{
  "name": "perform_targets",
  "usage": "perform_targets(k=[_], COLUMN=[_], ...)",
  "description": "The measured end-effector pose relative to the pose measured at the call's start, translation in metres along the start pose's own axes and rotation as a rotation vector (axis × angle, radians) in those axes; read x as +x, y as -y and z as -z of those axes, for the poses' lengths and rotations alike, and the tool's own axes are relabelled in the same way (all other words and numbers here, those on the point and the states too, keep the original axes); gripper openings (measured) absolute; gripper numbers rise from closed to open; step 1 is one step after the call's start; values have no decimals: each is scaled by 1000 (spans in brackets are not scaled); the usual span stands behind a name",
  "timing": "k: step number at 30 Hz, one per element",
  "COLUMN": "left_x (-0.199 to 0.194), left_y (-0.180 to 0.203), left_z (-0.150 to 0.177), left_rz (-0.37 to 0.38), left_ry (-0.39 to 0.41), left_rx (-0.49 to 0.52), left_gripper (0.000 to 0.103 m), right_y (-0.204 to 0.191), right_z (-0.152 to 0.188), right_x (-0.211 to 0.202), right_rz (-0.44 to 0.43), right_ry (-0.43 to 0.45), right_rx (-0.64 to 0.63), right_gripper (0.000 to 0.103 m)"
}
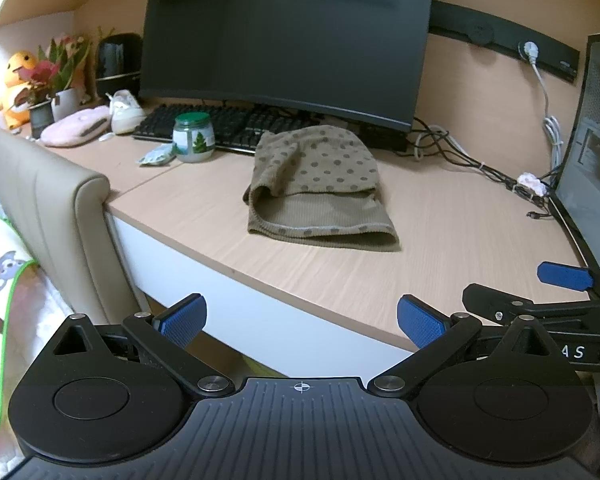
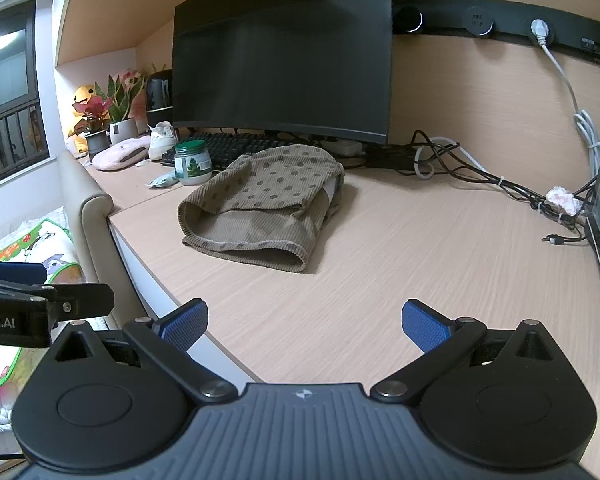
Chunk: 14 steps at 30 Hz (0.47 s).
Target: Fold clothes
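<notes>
A tan ribbed garment with dark polka dots (image 1: pixel 318 184) (image 2: pixel 260 204) lies folded into a compact bundle on the wooden desk (image 1: pixel 340 280) (image 2: pixel 380 260), in front of the monitor. My left gripper (image 1: pixel 302 320) hangs open at the desk's front edge, well short of the garment, with nothing between its blue pads. My right gripper (image 2: pixel 304 324) is open too, over the desk's front part, a good way from the bundle. Part of the right gripper (image 1: pixel 564 276) shows at the right of the left wrist view.
A large black monitor (image 1: pixel 284 36) and a keyboard (image 1: pixel 228 124) stand behind the garment. A green-lidded jar (image 1: pixel 193 137), a wrapper, a white shoe, a pink pouch, plants and a plush toy sit at the back left. Cables (image 2: pixel 500 180) trail on the right. A beige chair back (image 1: pixel 56 216) stands left.
</notes>
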<state>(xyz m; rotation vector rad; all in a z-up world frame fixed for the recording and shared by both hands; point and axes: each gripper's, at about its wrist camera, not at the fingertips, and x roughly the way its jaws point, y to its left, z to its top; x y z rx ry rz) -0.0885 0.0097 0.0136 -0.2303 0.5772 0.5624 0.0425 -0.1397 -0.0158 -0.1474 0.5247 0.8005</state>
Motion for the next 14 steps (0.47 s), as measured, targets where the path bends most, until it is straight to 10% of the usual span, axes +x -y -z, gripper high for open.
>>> perform_targets(k=[14], left_x=[1], left_y=[1], left_z=[2], left_rz=[2], left_ry=[-2], left_rx=[-4], left_gripper=[103], right_y=[3], right_z=[2], right_x=[0], right_rz=[-5], right_ry=[-11], right_rx=[-4], right_gripper=[103])
